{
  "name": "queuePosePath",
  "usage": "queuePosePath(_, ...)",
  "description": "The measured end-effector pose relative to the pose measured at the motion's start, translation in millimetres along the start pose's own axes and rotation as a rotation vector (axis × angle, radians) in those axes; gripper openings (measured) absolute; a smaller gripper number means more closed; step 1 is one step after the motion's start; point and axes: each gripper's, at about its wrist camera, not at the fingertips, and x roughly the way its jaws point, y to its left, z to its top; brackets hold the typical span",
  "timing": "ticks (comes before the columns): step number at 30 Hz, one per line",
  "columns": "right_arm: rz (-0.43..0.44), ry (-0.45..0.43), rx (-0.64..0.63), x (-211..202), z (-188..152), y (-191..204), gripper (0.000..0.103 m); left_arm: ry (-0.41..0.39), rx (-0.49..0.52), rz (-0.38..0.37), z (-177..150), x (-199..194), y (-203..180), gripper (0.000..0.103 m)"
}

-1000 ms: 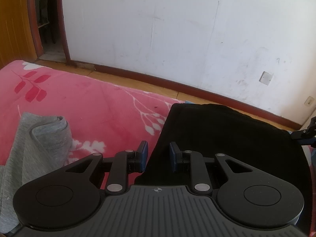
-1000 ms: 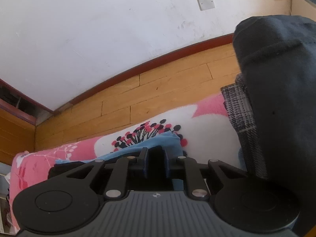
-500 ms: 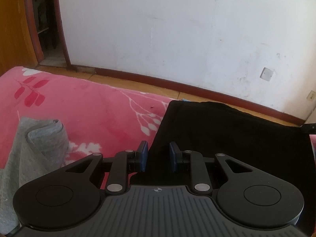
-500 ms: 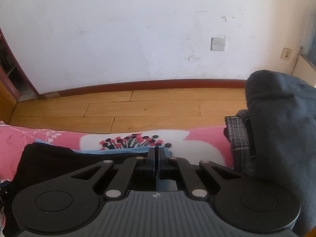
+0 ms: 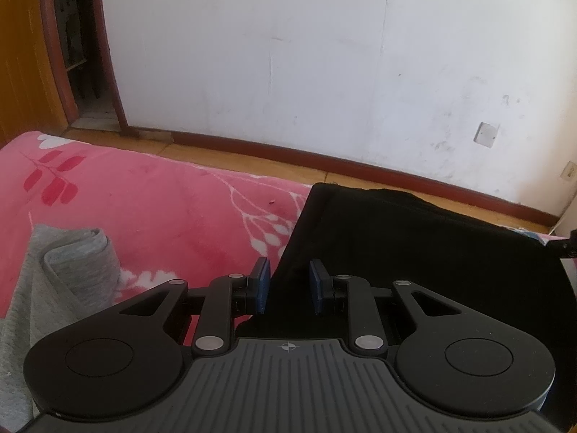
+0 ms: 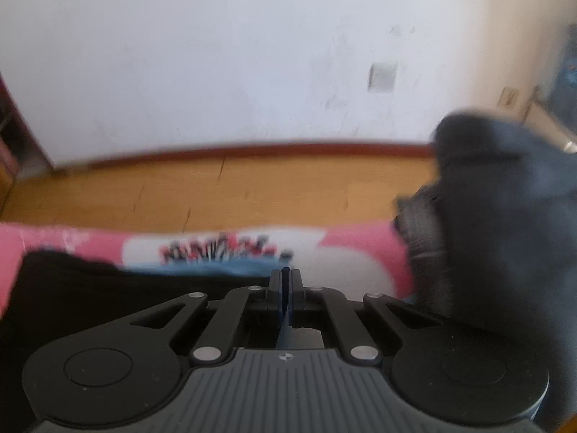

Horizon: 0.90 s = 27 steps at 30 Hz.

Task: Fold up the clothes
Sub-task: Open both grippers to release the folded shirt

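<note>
My left gripper, jaws apart, straddles the black cloth's edge on the blanket; my right gripper, jaws together.

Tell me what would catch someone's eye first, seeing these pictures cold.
Most likely the pink floral blanket covering the bed, with a flat black garment spread on its right part under the open left gripper. A folded grey garment lies at the left edge. In the blurred right wrist view, the right gripper is shut, and a dark heap of clothes looms to its right.
</note>
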Motion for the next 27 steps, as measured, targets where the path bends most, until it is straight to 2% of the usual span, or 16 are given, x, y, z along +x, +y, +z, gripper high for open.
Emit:
queuePosePath(4,-0.035,-0.006,-0.004,-9,0,1,0.012,-0.018,0.005,-0.001,1,-5,4,0.023)
queuePosePath(7,-0.002,-0.097,-0.044,-47,-5,6,0.017,-0.062,0.018,-0.008,4,-14,6,0.023)
queuePosePath(9,0.035,-0.146,-0.116,-74,-17,14,0.018,-0.088,0.040,-0.026,7,-16,2,0.023)
queuePosePath(13,0.115,-0.111,-0.268,-91,-56,31,0.014,-0.051,0.059,-0.082,11,-1,-11,0.023)
queuePosePath(15,0.098,-0.063,-0.278,-81,-78,30,0.011,0.011,0.011,-0.098,14,18,-11,0.023)
queuePosePath(17,0.053,-0.025,-0.257,-73,-96,21,0.009,0.035,-0.023,-0.058,16,31,-8,0.023)
queuePosePath(21,0.005,-0.061,-0.278,-90,-118,14,0.009,0.000,-0.064,-0.031,32,25,-4,0.023)
queuePosePath(23,-0.004,-0.106,-0.302,-103,-123,16,0.009,-0.005,-0.061,-0.054,40,23,-11,0.023)
queuePosePath(25,0.033,-0.100,-0.308,-111,-130,14,0.009,0.022,-0.065,-0.107,48,32,-22,0.024)
queuePosePath(26,0.054,-0.091,-0.310,-114,-133,12,0.009,0.037,-0.070,-0.104,51,40,-26,0.024)
queuePosePath(27,0.075,-0.083,-0.312,-118,-137,10,0.009,0.040,-0.085,-0.068,55,48,-27,0.024)
